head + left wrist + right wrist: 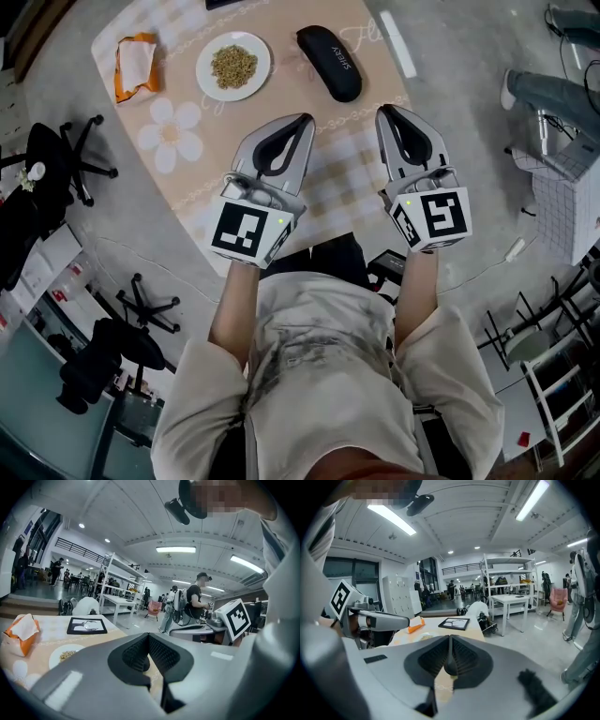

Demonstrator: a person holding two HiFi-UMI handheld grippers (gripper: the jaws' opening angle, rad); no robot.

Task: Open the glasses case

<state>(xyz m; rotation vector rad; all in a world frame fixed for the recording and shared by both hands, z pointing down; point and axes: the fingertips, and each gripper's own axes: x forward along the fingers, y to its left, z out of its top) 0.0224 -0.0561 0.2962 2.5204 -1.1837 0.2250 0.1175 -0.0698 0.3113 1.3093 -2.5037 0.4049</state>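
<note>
The black glasses case (pixel 328 62) lies closed at the far side of the patterned table (pixel 323 192), slanting from upper left to lower right. My left gripper (pixel 306 120) hovers over the table's middle, below and left of the case, with its jaws shut and nothing between them. My right gripper (pixel 385 111) is beside it, just below the case's near end, and is also shut and empty. In the left gripper view the jaws (pixel 149 637) meet at the tips. The right gripper view shows the same closed tips (pixel 450 639).
A white plate of grains (pixel 233 66) sits left of the case, and an orange packet (pixel 137 64) lies further left. A black-framed picture (pixel 86 626) is at the table's far end. Black office chairs (pixel 66 155) stand on the floor to the left. People (pixel 194 599) stand in the room beyond.
</note>
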